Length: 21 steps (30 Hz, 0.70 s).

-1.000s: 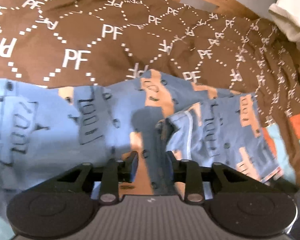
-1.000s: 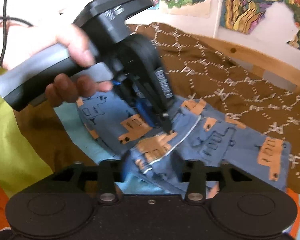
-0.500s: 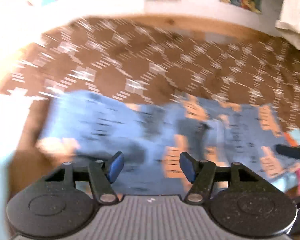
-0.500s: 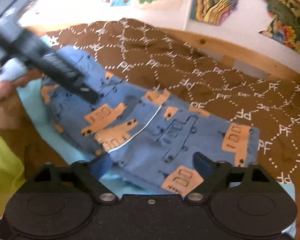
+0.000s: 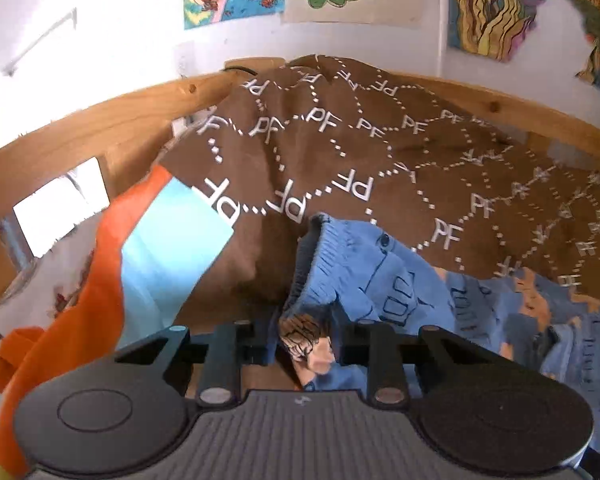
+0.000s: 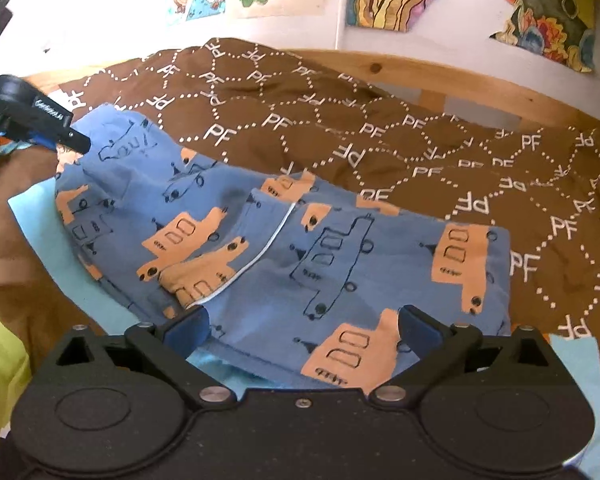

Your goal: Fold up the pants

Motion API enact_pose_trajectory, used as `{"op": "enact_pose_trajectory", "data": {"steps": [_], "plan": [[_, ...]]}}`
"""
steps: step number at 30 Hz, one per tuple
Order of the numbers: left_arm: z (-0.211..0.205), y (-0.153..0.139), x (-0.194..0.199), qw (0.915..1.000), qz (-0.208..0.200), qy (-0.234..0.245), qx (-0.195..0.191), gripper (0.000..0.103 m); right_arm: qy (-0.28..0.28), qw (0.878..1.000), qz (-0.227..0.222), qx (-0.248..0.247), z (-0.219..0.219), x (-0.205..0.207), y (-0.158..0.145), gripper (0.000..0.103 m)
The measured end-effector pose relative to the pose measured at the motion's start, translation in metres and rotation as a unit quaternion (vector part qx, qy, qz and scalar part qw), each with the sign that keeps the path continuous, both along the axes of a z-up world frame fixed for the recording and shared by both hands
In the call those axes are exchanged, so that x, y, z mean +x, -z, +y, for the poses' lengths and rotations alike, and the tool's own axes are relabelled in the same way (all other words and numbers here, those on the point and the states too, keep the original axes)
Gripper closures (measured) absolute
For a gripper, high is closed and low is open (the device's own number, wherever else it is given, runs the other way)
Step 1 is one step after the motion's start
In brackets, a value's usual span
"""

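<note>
brown blanket (image 6: 284,116) under soft blue pants (image 6: 284,248); left tongs (image 5: 304,344) pinch ribbed waistband, right tongs (image 6: 302,322) wide.

Left wrist cam sits low & close at the left end of the blue truck-print pants (image 5: 400,280), facing the wooden bed rail (image 5: 100,128) & postered wall; right wrist cam looks from the bed's near edge across same pants (image 6: 292,248), brown PF-print blanket (image 6: 380,120), rail.

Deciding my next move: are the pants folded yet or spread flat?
Folded over once: the pants lie doubled on the brown blanket, the left gripper pinching one end.
</note>
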<state>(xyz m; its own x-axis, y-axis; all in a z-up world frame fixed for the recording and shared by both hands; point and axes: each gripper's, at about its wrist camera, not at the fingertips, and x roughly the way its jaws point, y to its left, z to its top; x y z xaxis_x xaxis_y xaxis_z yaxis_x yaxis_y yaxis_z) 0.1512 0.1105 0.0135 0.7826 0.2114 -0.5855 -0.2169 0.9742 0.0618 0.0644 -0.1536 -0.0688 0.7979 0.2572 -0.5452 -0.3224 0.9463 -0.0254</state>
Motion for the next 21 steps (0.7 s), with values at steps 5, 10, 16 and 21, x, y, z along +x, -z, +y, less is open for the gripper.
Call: {"op": "enact_pose_trajectory", "data": {"steps": [5,10,16,21], "plan": [[-0.053,0.004,-0.02,0.9878,-0.037,0.082,0.127,0.084,-0.009,1.0,0.008,0.004,0.003,-0.001,0.003,0.002],[-0.084,0.006,-0.019,0.9735,-0.042,0.13,0.183,0.084,-0.012,1.0,0.013,0.007,0.004,-0.001,0.005,0.001],[-0.042,0.017,0.002,0.9858,-0.002,0.057,0.158,0.082,-0.012,1.0,0.017,0.017,0.001,-0.001,0.005,0.001],[-0.005,0.021,0.01,0.9964,0.019,0.042,0.071,0.054,-0.012,1.0,0.02,0.019,0.001,0.0,0.005,0.001]]}}
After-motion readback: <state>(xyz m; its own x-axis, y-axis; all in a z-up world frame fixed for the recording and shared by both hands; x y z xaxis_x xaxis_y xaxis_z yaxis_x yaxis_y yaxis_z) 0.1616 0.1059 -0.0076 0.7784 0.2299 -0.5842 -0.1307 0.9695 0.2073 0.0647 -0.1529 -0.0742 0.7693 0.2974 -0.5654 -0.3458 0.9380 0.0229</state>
